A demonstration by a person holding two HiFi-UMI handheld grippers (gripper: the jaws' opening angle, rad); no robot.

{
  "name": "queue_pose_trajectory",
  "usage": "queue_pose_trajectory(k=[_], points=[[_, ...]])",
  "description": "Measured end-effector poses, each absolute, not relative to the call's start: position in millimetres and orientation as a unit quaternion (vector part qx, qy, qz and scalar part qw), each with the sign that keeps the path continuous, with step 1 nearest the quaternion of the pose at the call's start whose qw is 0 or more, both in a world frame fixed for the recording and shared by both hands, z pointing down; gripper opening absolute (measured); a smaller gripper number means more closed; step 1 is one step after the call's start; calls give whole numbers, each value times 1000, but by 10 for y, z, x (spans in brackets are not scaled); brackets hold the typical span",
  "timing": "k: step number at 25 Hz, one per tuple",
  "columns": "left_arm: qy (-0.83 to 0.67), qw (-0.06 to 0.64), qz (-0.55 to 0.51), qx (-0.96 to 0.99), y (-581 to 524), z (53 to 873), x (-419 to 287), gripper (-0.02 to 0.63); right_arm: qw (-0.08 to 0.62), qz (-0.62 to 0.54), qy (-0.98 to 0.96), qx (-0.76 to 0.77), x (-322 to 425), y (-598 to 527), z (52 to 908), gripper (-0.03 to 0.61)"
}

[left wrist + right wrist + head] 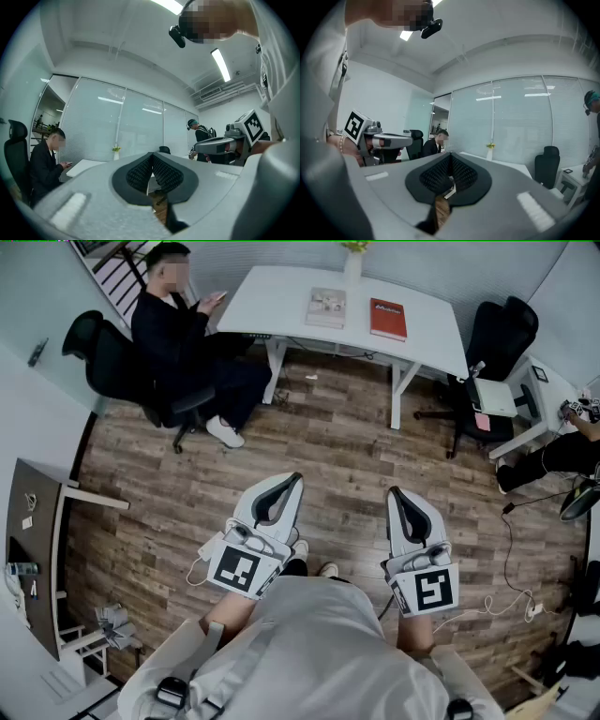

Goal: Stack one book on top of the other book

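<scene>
Two books lie apart on the white table point(281, 306) at the far side of the room: a pale grey book point(326, 307) to the left and a red book point(388, 319) to the right. My left gripper point(292, 480) and my right gripper point(395, 493) are held level in front of me over the wooden floor, well short of the table. Both are shut with nothing between the pads. In the left gripper view the left gripper point(151, 156) points toward the table point(86, 165). In the right gripper view the right gripper point(450, 157) also faces the table point(506, 165).
A seated person point(183, 329) in dark clothes sits at the table's left end on a black chair. Another black chair point(497, 334) stands at the right end. A small vase point(353, 259) is on the table's back edge. Cables point(511, 568) trail over the floor at right.
</scene>
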State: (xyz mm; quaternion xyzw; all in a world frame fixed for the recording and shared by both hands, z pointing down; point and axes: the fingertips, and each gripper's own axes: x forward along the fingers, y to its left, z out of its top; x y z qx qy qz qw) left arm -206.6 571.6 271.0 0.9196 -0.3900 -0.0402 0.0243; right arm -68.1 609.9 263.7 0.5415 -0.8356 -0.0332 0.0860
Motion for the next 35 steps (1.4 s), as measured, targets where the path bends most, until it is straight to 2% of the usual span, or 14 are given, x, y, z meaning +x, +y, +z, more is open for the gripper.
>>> queue_pose_trajectory(k=[4,16,27,35], points=[[-389,23,-42,920,5585,2711,-2201,3,70,-31,-831,551,-783,5944,2620,5],[-382,27,-32,923,5194,2825,-2646,3,78,-25,-824,561,-1171,5585,2761,5],[-381,25,-39,923,4733,2877,-2513,3,77,-24,-824,561,-1077,5124,2834,5],[-380,20,-35,924,4183,2868,-2192,3,75,-26,-821,565,-720,4581,2838,5]])
